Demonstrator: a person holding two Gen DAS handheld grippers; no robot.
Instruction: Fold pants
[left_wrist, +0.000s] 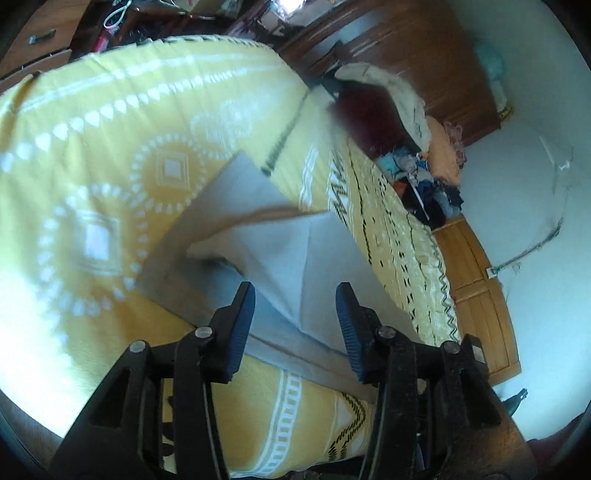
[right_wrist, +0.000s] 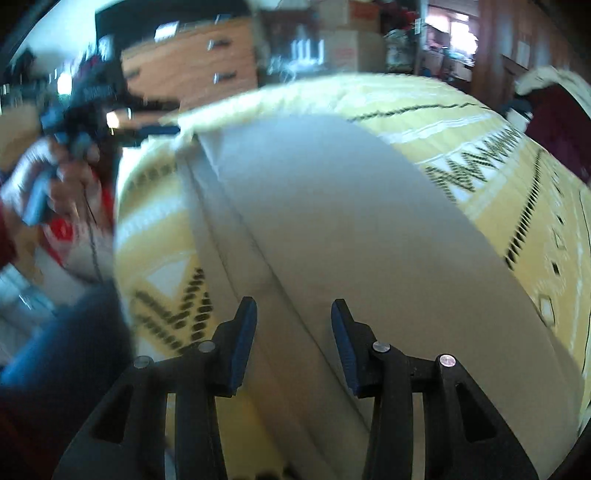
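Grey pants (left_wrist: 258, 236) lie on a yellow patterned bedspread (left_wrist: 92, 147), partly folded with one flap lying across the rest. My left gripper (left_wrist: 295, 291) is open and empty just above their near edge. In the right wrist view the pants (right_wrist: 332, 221) stretch flat across the bed, with a seam line running toward me. My right gripper (right_wrist: 293, 306) is open and empty just above the cloth. The left gripper and the hand holding it (right_wrist: 74, 147) show blurred at the far left of that view.
A pile of clothes and cushions (left_wrist: 424, 147) sits past the bed's right edge beside a wooden wardrobe (left_wrist: 424, 55). A wooden cabinet (left_wrist: 480, 295) stands by the pale floor. Drawers and boxes (right_wrist: 221, 55) stand behind the bed.
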